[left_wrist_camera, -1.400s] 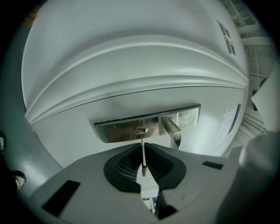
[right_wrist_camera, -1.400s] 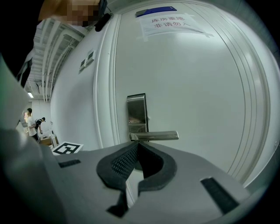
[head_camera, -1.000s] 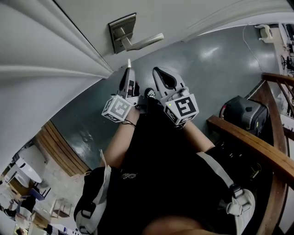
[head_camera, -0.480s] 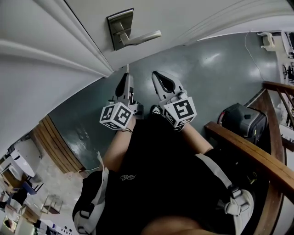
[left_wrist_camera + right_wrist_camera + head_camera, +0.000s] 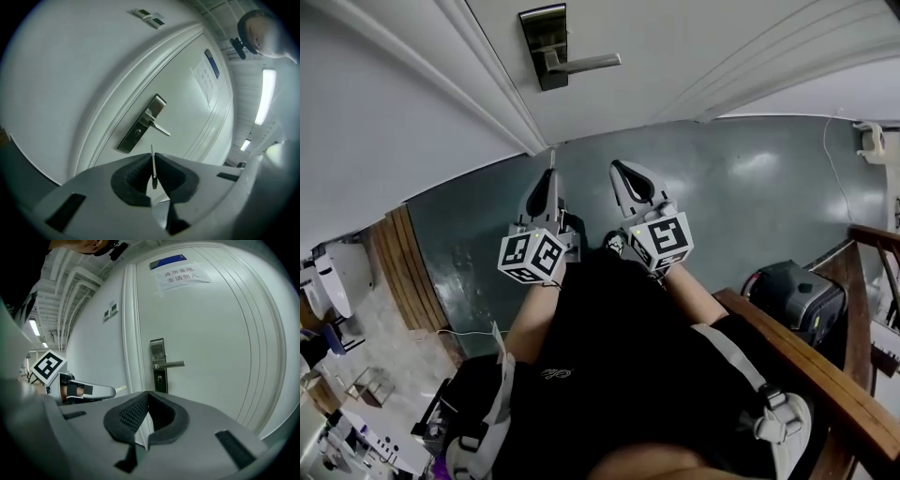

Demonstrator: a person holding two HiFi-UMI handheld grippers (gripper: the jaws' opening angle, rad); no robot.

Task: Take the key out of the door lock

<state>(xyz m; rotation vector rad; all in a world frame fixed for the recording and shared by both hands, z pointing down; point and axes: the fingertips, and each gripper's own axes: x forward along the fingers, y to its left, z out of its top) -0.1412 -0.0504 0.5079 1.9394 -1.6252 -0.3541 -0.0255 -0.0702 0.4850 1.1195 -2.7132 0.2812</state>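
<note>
The dark lock plate [image 5: 543, 47] with its lever handle [image 5: 581, 64] sits on the white door, well ahead of both grippers. My left gripper [image 5: 550, 174] is shut on the key [image 5: 152, 164], a thin metal blade that stands upright between the jaws and points at the lock plate [image 5: 142, 124]. The keyhole [image 5: 160, 379] under the lever shows with nothing in it. My right gripper [image 5: 623, 176] is beside the left one, shut with nothing between its jaws [image 5: 148, 397]. In the right gripper view the left gripper [image 5: 89, 391] shows at the left.
A paper notice [image 5: 180, 273] is stuck high on the door. Wall switches [image 5: 110, 309] sit left of the frame. A black bag [image 5: 792, 286] and a wooden railing [image 5: 806, 361] are at my right, over a grey floor [image 5: 741, 187].
Both grippers have drawn back from the door; the lock plate now sits farther from them, higher in the head view. The left gripper still holds the key.
</note>
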